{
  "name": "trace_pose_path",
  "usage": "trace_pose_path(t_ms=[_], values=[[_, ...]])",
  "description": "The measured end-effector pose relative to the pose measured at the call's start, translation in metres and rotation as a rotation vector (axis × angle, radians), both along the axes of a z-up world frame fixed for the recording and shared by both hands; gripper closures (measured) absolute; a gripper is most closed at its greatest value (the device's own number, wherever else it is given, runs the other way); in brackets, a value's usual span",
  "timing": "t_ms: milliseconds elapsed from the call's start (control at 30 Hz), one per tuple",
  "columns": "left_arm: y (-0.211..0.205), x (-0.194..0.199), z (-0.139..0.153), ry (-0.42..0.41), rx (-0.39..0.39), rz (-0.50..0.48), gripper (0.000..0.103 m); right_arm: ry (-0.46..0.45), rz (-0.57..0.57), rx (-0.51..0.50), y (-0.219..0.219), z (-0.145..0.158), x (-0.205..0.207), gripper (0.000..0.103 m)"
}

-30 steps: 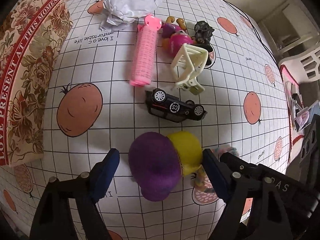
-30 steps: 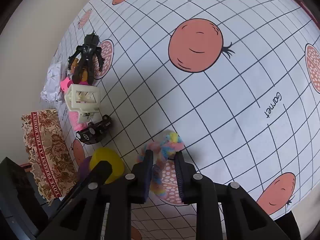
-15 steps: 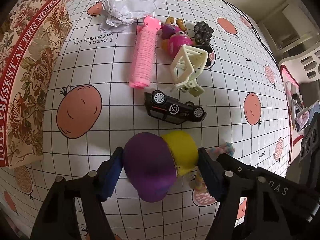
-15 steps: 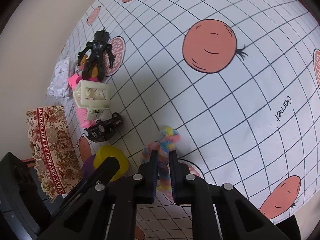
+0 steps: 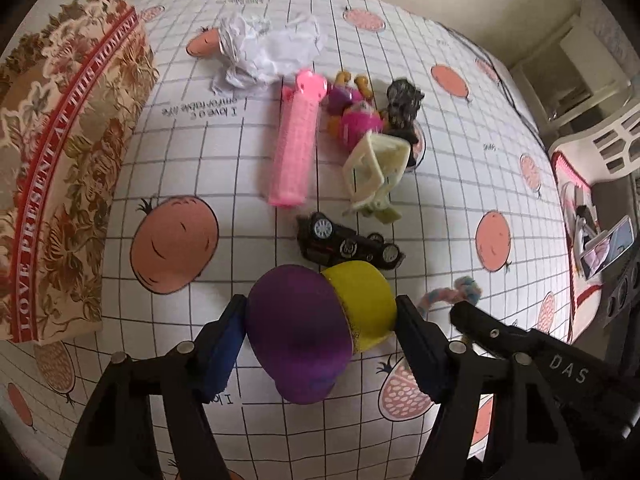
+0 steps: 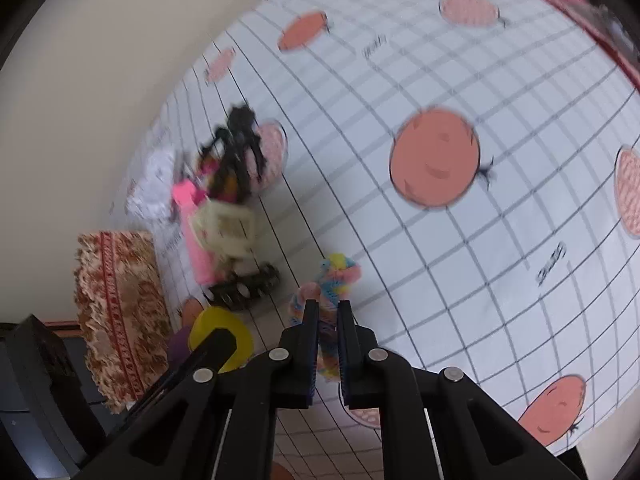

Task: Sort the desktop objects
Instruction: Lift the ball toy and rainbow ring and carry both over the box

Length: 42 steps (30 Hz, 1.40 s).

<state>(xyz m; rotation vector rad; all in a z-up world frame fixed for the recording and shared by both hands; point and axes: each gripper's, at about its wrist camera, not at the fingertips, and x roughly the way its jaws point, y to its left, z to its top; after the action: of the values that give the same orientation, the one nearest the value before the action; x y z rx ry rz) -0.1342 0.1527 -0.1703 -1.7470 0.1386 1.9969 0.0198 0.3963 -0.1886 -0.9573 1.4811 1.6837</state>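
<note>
At the far left of the left wrist view a floral box (image 5: 60, 184) printed with red lettering stands on the gridded tablecloth (image 5: 224, 184). Right of it, toward the far edge, lies a crumpled white paper (image 5: 264, 50), and just beside that a pink hair roller (image 5: 294, 144) stretches toward the camera. Next come a pink and purple toy figure (image 5: 354, 114), a dark figurine (image 5: 404, 102) and a cream plastic clip (image 5: 376, 170), bunched together and touching, with a black toy car (image 5: 348, 246) lying on its side just in front of them. Nearer still, the left gripper (image 5: 320, 328) is clamped on a purple and yellow egg-shaped toy (image 5: 316, 320); its jaws have just been closing, and the blue pads (image 5: 222, 344) press on the purple end at one side and the yellow end at the other. Just to the right, the right gripper (image 6: 328, 316) is pinched tight on a pastel chenille twist (image 6: 336, 276), whose fluffy looped end sticks out beyond the fingertips, over the cloth.
</note>
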Motion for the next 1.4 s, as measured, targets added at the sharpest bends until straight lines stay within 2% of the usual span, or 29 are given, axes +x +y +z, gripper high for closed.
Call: trace_pose_path(t_ms=[167,200,300,600,967,1167,1400], values=[[-0.008,-0.003,0.019,0.061,0.05,0.033,0.029,0.015,-0.025,0.139,0.006,0.032,0.004,0.093],[0.005,-0.007,0.018,0.076,0.059,0.04,0.029,0.021,-0.032,0.174,0.005,0.039,0.001,0.093],[0.001,-0.009,0.03,0.127,0.079,0.058,0.029,0.038,-0.049,0.243,0.002,0.053,-0.004,0.093],[0.001,-0.021,0.053,0.23,0.155,0.118,0.029,0.064,-0.089,0.414,0.001,0.094,-0.002,0.093],[-0.036,-0.027,0.088,0.318,0.213,0.206,0.029,0.125,-0.136,0.427,0.005,0.104,-0.004,0.093],[-0.051,-0.031,0.095,0.341,0.22,0.247,0.029,0.154,-0.118,0.463,-0.002,0.114,-0.017,0.093],[-0.07,-0.036,0.102,0.371,0.217,0.293,0.029,0.211,-0.042,0.481,-0.015,0.121,-0.047,0.093]])
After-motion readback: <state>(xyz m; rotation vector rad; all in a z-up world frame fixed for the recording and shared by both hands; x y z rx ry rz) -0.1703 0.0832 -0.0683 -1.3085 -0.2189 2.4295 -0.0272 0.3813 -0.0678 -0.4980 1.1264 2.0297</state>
